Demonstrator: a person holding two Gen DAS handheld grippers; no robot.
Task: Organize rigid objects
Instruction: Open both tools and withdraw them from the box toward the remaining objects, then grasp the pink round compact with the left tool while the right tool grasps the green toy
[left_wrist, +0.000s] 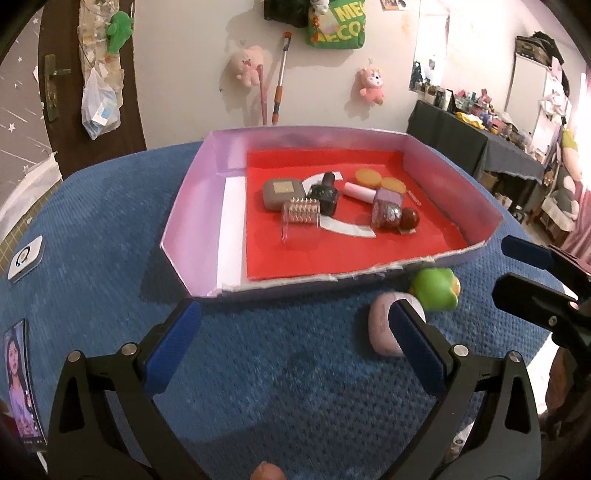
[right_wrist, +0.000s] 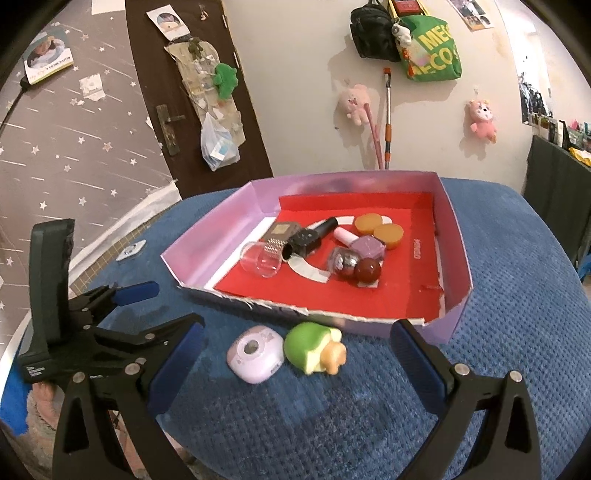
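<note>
Blue tabletop (right_wrist: 498, 295) bears the purple tray (right_wrist: 456, 236); near its front wall lie a green toy (right_wrist: 314, 345) and lilac case (right_wrist: 255, 354) — both my claws, left (left_wrist: 295, 332) and right (right_wrist: 297, 354), gape empty, so I'd straddle the toy squarely

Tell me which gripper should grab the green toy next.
Right, probably. The green toy lies on the blue cloth between the open jaws of the right gripper; the left gripper, also open, has it off to its right side.
</note>
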